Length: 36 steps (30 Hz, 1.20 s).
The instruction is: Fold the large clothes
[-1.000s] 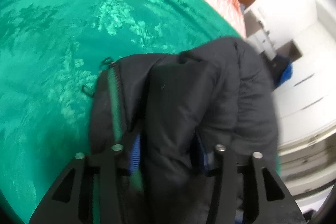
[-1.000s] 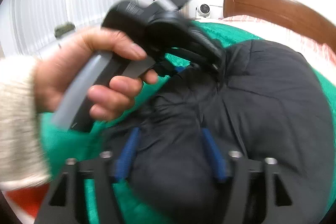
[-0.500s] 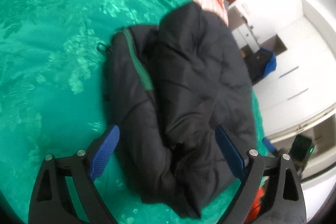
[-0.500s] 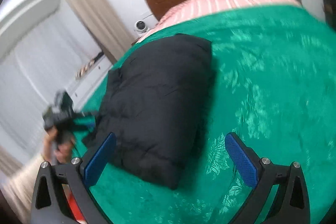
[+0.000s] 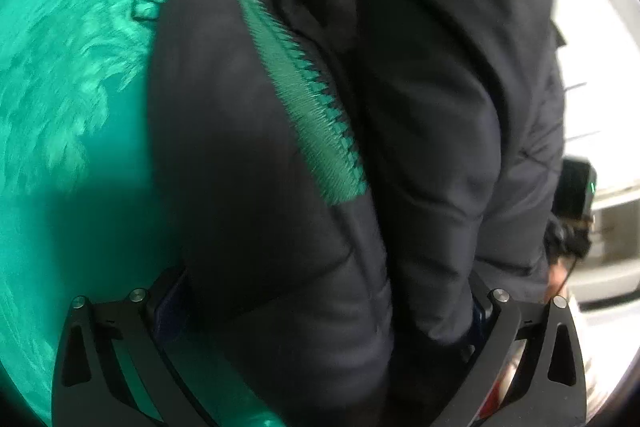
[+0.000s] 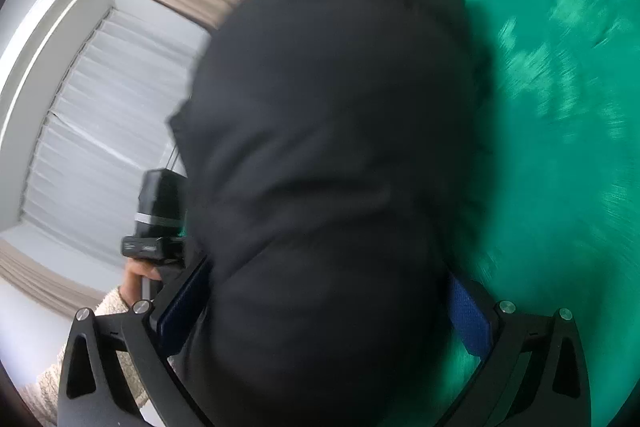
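1. My left gripper (image 5: 320, 311) is opening, its jaws straddling the folded jacket (image 5: 360, 107) without squeezing it.
2. My right gripper (image 6: 324, 307) is gaping wide around the jacket's other side.
3. The jacket is lying on the bed (image 5: 60, 107), stretching lengthwise away from both grippers.
4. Only the left view is showing the zipper (image 5: 304, 83); the right shows smooth fabric.

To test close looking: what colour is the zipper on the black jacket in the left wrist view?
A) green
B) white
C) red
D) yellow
A: the zipper running along the jacket edge is green, close to the colour of the bedspread beneath.
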Motion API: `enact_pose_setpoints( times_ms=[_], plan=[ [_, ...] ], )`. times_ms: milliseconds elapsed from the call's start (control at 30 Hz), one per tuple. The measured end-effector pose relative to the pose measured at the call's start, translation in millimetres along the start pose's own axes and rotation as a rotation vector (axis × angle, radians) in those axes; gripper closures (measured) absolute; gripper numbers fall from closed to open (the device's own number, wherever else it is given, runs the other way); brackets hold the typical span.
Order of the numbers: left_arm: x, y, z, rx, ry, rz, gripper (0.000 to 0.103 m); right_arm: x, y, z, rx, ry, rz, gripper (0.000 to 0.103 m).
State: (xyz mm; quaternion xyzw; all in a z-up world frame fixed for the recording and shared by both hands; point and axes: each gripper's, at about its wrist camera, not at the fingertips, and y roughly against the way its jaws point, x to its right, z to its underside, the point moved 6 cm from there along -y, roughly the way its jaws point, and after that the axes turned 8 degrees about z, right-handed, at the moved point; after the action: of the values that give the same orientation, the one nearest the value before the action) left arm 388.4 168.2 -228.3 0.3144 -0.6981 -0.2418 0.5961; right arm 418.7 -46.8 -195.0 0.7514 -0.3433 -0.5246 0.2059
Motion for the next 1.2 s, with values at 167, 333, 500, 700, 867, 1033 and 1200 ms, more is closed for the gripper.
enact_pose_setpoints(
  times_ms=[167, 333, 500, 700, 867, 1033, 1200],
  plan=[
    [19, 0, 4, 0.13, -0.064, -0.055, 0.019, -37, 1, 2, 0.129, 0.265, 0.161, 0.015],
    [58, 33, 36, 0.379, -0.125, -0.01, 0.043, -117, 36, 43, 0.37, 0.65, 0.32, 0.027],
    [110, 72, 17, 0.49, -0.207, -0.03, 0.047, -163, 66, 36, 0.529, 0.76, 0.309, 0.028],
    [167, 97, -76, 0.558, -0.3, -0.108, 0.04, -141, 93, -78, 0.524, 0.537, 0.163, 0.023],
    [121, 32, -143, 0.459, -0.173, -0.383, 0.002, -30, 66, -144, 0.355, 0.184, 0.378, 0.0],
    [106, -13, -130, 0.421, -0.143, -0.393, 0.011, -11, 63, -110, 0.333, 0.22, 0.472, 0.0],
    [138, 13, -86, 0.501, -0.208, -0.478, 0.009, -34, 91, -83, 0.381, 0.349, 0.568, 0.0]
  ],
)
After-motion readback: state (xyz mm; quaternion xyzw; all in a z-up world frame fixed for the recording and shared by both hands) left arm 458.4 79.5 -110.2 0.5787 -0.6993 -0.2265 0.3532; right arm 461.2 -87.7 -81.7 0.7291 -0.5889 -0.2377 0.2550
